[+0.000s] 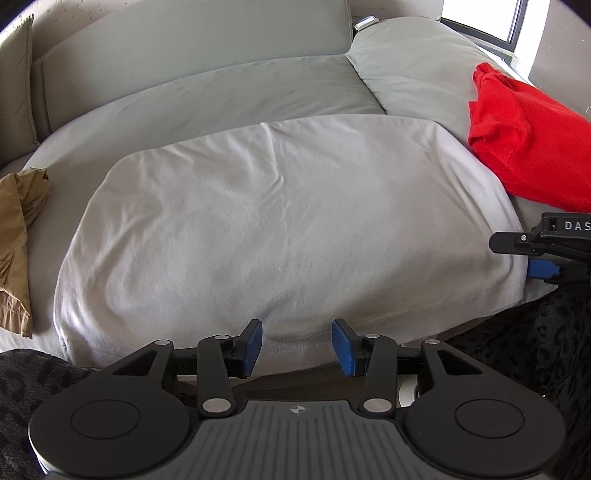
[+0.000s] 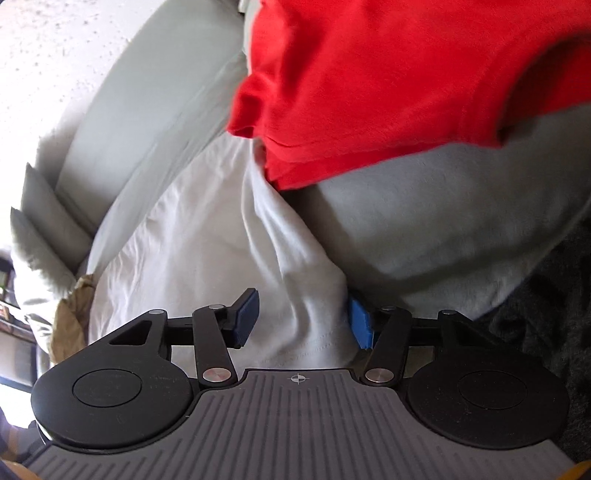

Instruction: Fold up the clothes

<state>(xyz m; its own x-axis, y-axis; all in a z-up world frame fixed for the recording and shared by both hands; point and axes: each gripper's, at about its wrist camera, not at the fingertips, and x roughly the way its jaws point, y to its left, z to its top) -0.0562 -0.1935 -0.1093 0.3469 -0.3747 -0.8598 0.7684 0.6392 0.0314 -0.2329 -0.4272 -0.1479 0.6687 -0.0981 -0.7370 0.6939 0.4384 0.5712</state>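
Observation:
A white T-shirt (image 1: 280, 221) lies spread flat on the grey sofa seat (image 1: 229, 88), its hem toward me. My left gripper (image 1: 297, 345) is open and empty, just in front of the hem. My right gripper (image 2: 301, 321) is open with the shirt's right corner (image 2: 306, 288) bunched between its fingers; it also shows at the right edge of the left wrist view (image 1: 535, 254), at the shirt's side. A red garment (image 1: 532, 144) lies crumpled to the right, and fills the top of the right wrist view (image 2: 388, 81).
A tan garment (image 1: 16, 236) lies crumpled at the left of the seat. Grey cushions (image 1: 406, 59) line the back, and a window (image 1: 480, 18) is behind at the right. Dark patterned fabric (image 1: 535, 332) borders the sofa's front edge.

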